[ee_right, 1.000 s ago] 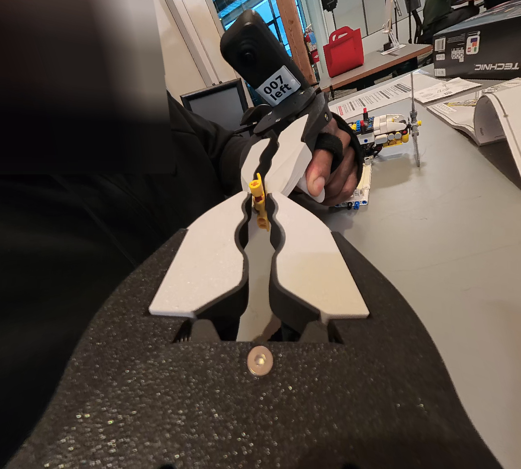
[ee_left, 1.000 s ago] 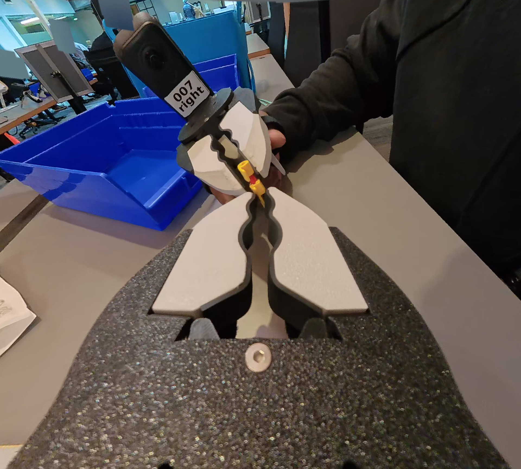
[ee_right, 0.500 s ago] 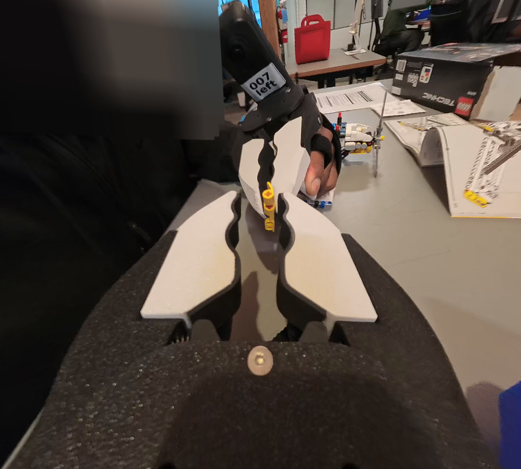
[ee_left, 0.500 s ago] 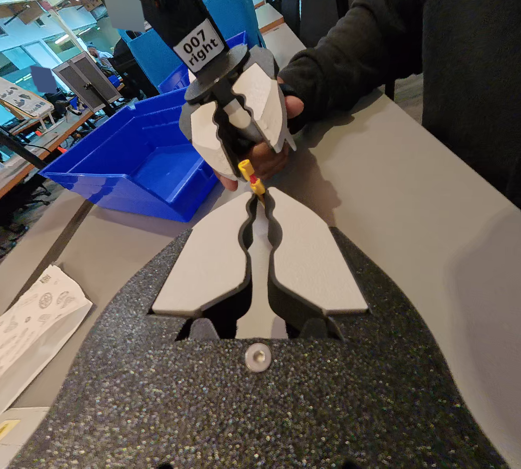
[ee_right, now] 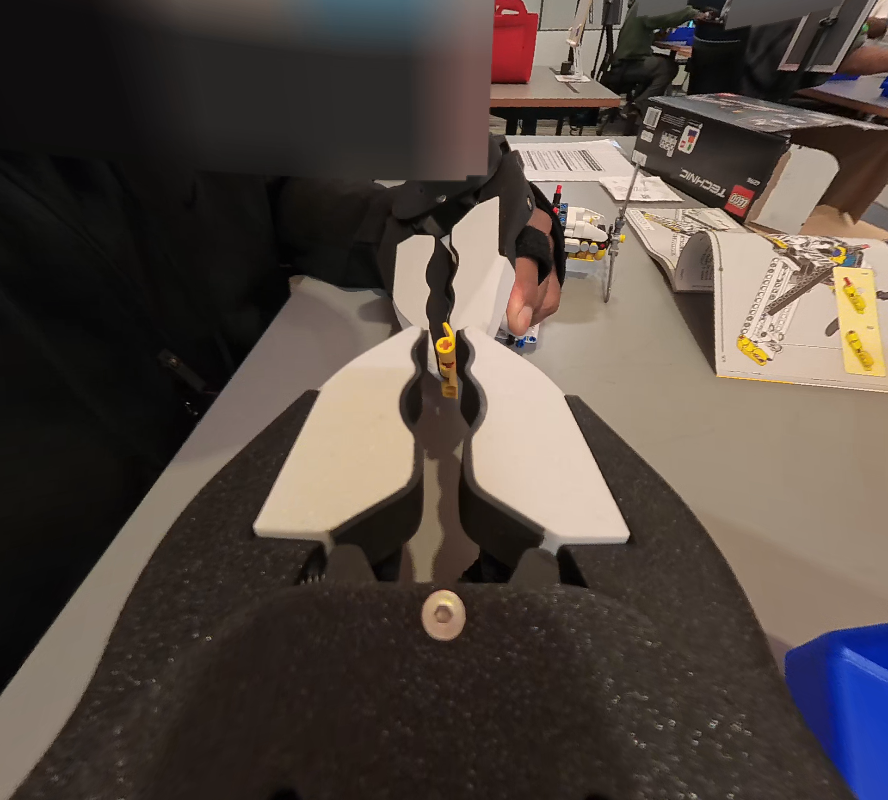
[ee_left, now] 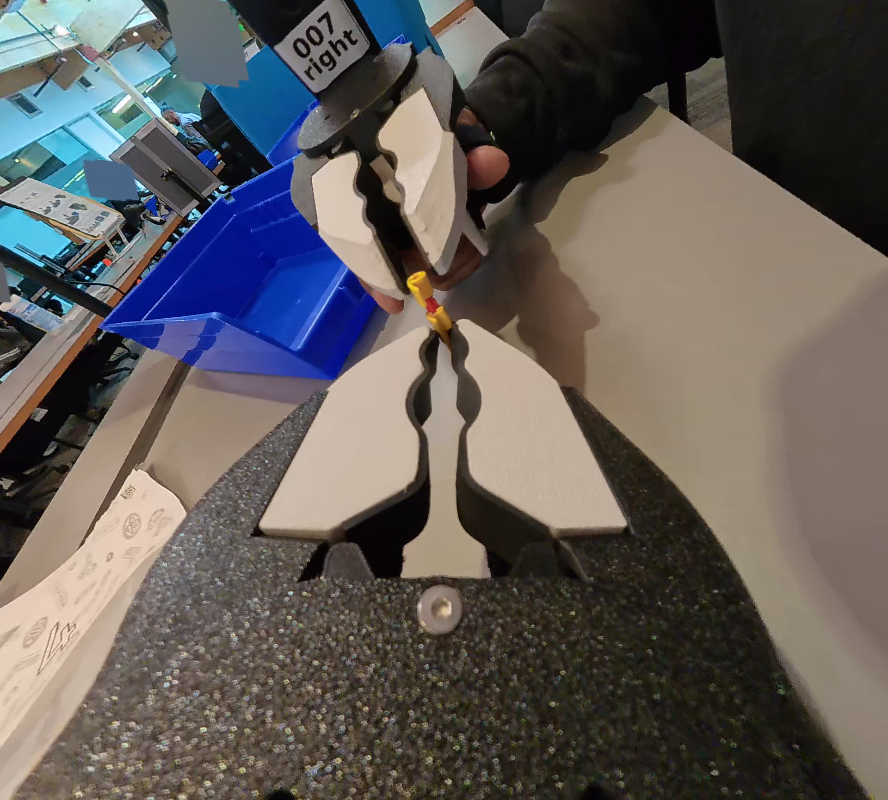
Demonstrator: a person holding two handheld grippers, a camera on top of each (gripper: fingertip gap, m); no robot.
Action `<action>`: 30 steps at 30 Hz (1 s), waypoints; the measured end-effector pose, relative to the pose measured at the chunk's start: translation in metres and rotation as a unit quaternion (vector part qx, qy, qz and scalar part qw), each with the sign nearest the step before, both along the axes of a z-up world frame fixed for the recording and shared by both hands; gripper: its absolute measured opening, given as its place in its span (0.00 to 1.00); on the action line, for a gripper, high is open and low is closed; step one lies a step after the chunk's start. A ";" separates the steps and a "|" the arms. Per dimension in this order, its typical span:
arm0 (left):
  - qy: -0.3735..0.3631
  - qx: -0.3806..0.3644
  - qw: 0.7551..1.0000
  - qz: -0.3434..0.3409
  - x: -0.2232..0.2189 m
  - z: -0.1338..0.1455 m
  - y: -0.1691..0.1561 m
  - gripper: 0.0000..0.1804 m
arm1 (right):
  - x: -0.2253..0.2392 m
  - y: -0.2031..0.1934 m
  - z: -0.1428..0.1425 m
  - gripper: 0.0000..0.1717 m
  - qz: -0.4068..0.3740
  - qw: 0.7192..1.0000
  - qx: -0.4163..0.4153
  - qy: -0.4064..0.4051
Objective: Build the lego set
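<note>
**Right claw narrowed back in on the yellow/red piece**

Change: approx. half a sec earlier the right gripper (ee_right: 442,335) stood clearly wider, piece free between its fingers. It had since drawn in close round the top end of the yellow-and-red piece (ee_left: 427,303). One pad looked to touch; a thin dark sliver showed on the other side, so couldn't tell if it truly gripped. The left gripper (ee_left: 444,330) hadn't changed: tips pinched tight on the piece's lower yellow end.

Piece's place: in the air above the table (ee_left: 672,296), bridging the 2 grippers tip to tip, near the blue bin (ee_left: 250,296).

Materials etc.:
- Piece: small, hard glossy plastic; 2 yellow sleeves w/ a red cross-shaped axle between.
- Fingers: matte white plates, black wavy-edged pads.
- Gripper bodies: black, speckled, grainy.
- Bin: smooth moulded plastic, stepped walls.
- Table: flat, pale grey, matte.
- Beyond the left gripper: open instruction booklet (ee_right: 793,311), dark cardboard box (ee_right: 721,152), part-built model (ee_right: 584,234).
</note>
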State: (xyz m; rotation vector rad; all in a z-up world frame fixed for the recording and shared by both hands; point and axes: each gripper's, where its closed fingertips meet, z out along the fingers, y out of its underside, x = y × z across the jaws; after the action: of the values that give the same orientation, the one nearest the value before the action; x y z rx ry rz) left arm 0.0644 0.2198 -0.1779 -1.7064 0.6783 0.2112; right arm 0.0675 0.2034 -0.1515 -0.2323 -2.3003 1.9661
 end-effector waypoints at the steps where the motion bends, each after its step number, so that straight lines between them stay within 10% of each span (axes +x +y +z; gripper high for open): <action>1: 0.003 0.001 1.000 -0.002 0.001 0.000 0.000 0.03 | 0.000 0.000 0.000 0.05 -0.002 1.000 0.002 0.003; 30: -0.076 0.022 0.996 -0.036 0.008 0.012 -0.002 0.02 | 0.001 -0.001 0.012 0.04 0.081 0.976 -0.133 -0.150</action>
State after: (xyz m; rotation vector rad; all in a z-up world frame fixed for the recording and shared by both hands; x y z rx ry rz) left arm 0.0728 0.2173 -0.1661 -1.6351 0.6163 0.0454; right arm 0.0683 0.2027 -0.1391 -0.4032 -2.2795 2.4769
